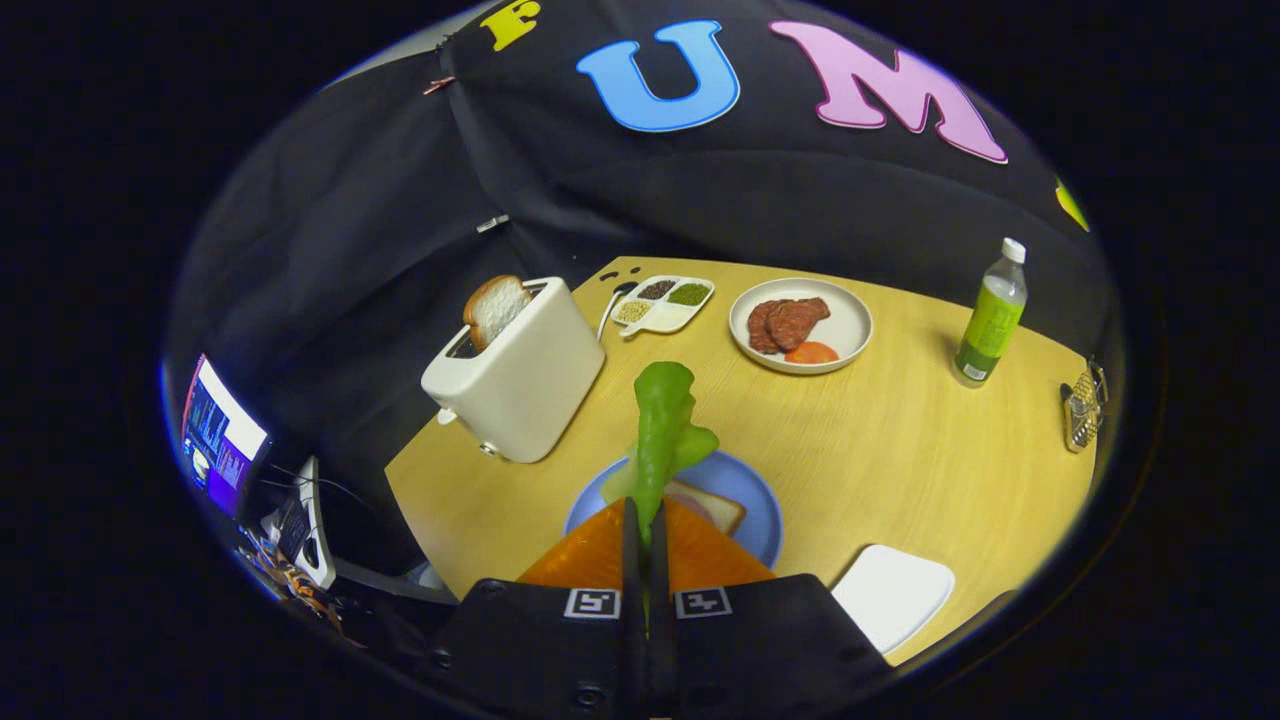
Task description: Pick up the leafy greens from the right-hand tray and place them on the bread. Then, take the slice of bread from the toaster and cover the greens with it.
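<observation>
One toaster with one bread slice in its slot — a second slice on one blue plate. One lettuce leaf. One white plate with two meat pieces and one tomato slice. One divided dish — one bottle, one white tray, one screen.

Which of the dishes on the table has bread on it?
The blue plate just beyond the jaws, shut on the leafy greens; the white plate holds meat, and the white tray sits bare.
</observation>
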